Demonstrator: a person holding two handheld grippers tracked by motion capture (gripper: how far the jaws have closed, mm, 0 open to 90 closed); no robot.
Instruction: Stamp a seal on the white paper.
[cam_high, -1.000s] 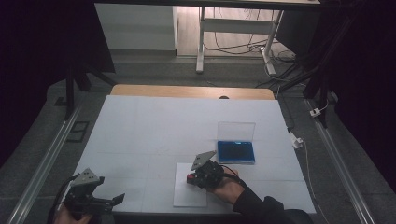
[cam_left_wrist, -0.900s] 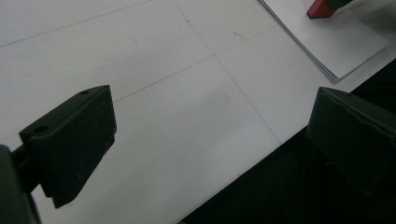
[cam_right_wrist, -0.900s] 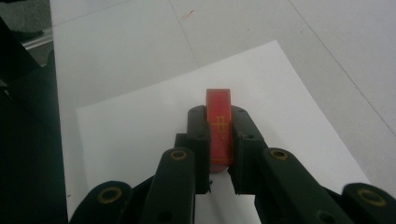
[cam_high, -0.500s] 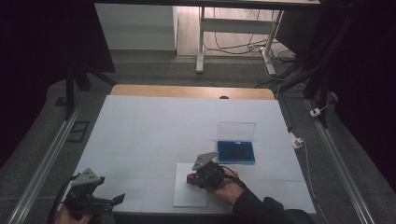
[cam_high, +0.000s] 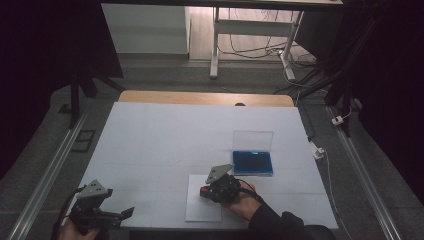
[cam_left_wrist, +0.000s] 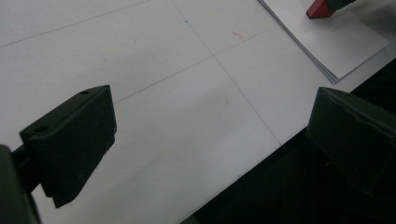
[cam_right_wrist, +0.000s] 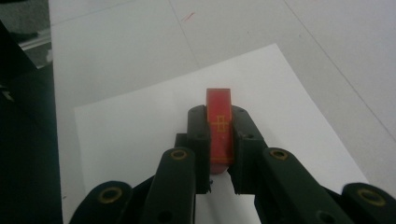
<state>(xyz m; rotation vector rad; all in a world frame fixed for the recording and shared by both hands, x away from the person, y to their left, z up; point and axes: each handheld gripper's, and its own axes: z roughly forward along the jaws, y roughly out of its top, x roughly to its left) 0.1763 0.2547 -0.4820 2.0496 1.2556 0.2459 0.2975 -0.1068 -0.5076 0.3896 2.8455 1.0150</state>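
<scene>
Your right tongs (cam_right_wrist: 219, 140) clamp the red block (cam_right_wrist: 219, 126) over the paper (cam_right_wrist: 140, 130) at the worktop's (cam_high: 165, 135) near edge; left tongs (cam_left_wrist: 210, 140) gape wide.

A dim lab or recording workroom: a white-topped table (cam_high: 165, 135) stands between metal floor rails (cam_high: 45, 170), with loose cables (cam_high: 260, 47) trailing on the floor beneath a white bench frame (cam_high: 216, 45) beyond.
</scene>
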